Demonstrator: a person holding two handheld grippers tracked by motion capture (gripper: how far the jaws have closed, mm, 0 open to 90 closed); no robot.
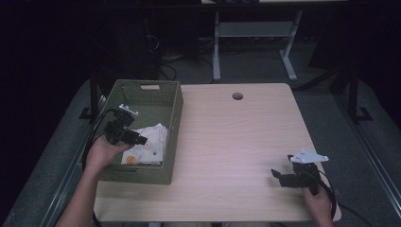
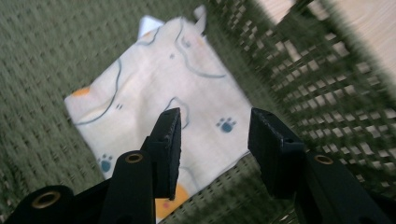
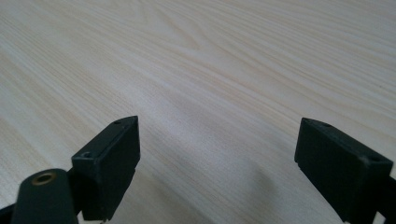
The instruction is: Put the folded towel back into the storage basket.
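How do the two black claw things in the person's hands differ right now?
The left gripper hangs over the folded cloth in the green basket; the right gripper sits low over the bare table. The right gripper's jaws gape wider than the left gripper's. Both are black, two-jawed and holding nothing.

The green basket (image 1: 174, 124) stands at the table's (image 1: 236, 142) nine o'clock edge, its mesh walls fencing in the folded cloth (image 1: 147, 145) so a claw enters only from above, while bare wood runs unobstructed from centre to three o'clock.
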